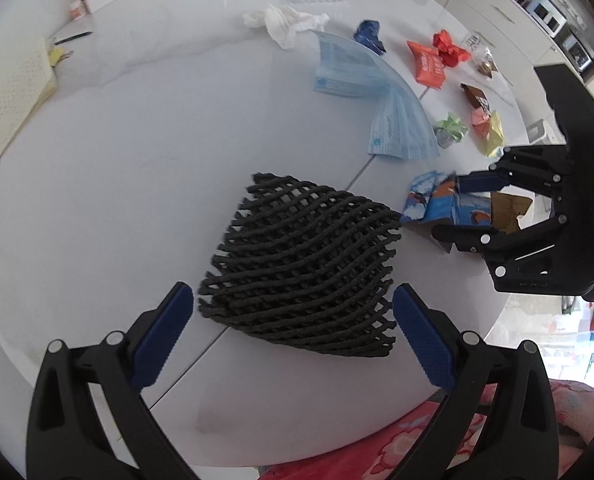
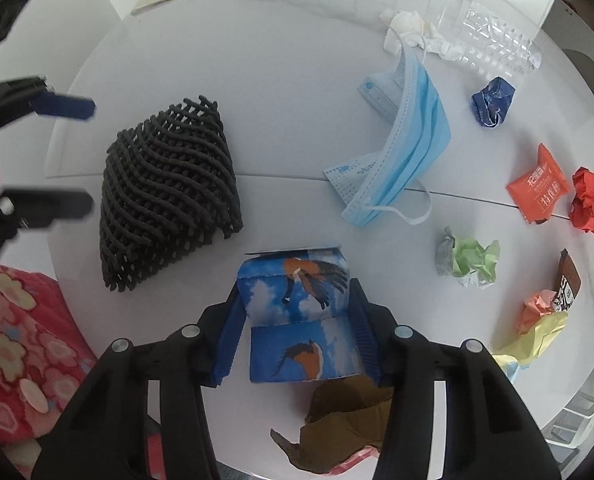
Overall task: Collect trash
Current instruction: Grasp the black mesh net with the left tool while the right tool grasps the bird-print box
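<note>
Trash is spread over the white table (image 1: pixel 117 160), none visibly collected yet; blue bird-print carton (image 2: pixel 301 320) sits at the near edge between your right gripper (image 2: pixel 297 332) pads, which look pressed on its sides, so that grab is about made; brown torn paper (image 2: pixel 345 424) lies just under it; black foam net (image 1: pixel 301 264) is beside it, straddled by your left gripper (image 1: pixel 293 312), jaws wide, holding nothing; left to do: face mask (image 2: pixel 405 140), tissue (image 2: pixel 409 28), clear bottle (image 2: pixel 497 44), coloured wrappers further out; no bin in view.
</note>
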{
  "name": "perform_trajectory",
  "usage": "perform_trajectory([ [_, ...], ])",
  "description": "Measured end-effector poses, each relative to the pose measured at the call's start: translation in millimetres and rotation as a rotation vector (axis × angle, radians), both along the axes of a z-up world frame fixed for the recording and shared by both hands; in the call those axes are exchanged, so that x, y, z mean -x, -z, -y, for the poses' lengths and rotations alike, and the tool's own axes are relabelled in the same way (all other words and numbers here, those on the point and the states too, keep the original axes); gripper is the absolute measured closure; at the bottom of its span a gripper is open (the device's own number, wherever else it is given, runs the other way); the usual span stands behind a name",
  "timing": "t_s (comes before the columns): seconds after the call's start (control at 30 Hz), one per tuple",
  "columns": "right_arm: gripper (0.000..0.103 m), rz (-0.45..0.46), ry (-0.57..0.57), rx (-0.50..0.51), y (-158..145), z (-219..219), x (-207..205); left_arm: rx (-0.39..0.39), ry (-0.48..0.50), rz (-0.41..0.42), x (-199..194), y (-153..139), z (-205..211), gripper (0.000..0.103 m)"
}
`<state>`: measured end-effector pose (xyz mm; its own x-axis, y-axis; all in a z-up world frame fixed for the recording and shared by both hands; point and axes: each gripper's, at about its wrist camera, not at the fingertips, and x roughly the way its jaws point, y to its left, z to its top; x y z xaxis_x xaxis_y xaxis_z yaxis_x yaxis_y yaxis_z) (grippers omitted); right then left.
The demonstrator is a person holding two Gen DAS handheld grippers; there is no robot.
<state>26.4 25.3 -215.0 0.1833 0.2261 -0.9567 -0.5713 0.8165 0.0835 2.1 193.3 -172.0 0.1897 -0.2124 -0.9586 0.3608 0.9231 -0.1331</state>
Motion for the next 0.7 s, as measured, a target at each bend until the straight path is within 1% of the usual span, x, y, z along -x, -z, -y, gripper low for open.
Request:
perform_trajectory([
  [0.07,0.053,0.004,0.031,-0.025,-7,6,-1,0.006,0.020,-0.021,-1,7,6,0.008],
  [0.13,0.053,0.016,0.085,-0.067,-20,16,-3,0.009,0.039,-0.040,-4,16,13,0.008],
  [0.3,0.053,0.065,0.217,-0.146,-51,42,1,-0.030,0.071,-0.085,-9,41,28,0.008],
  [0.4,0.053,0.093,0.273,-0.176,-66,51,2,-0.037,0.091,-0.059,-8,42,33,0.008],
  [0.47,0.053,0.103,0.297,-0.190,-74,53,2,-0.035,0.094,-0.043,-9,40,34,0.012],
  [0.5,0.053,0.111,0.312,-0.196,-77,55,2,-0.045,0.091,-0.040,-10,40,34,0.018],
  [0.53,0.053,0.116,0.318,-0.198,-85,54,13,-0.053,0.087,-0.034,-10,39,33,0.025],
  [0.57,0.053,0.119,0.327,-0.201,-87,54,14,-0.061,0.084,-0.027,-11,37,31,0.028],
  [0.63,0.052,0.126,0.348,-0.213,-92,55,16,-0.078,0.080,-0.016,-13,34,29,0.047],
  [0.67,0.052,0.128,0.354,-0.216,-92,55,17,-0.087,0.079,-0.010,-14,33,27,0.052],
  [0.7,0.052,0.132,0.366,-0.218,-94,56,16,-0.099,0.077,-0.006,-16,32,25,0.062],
])
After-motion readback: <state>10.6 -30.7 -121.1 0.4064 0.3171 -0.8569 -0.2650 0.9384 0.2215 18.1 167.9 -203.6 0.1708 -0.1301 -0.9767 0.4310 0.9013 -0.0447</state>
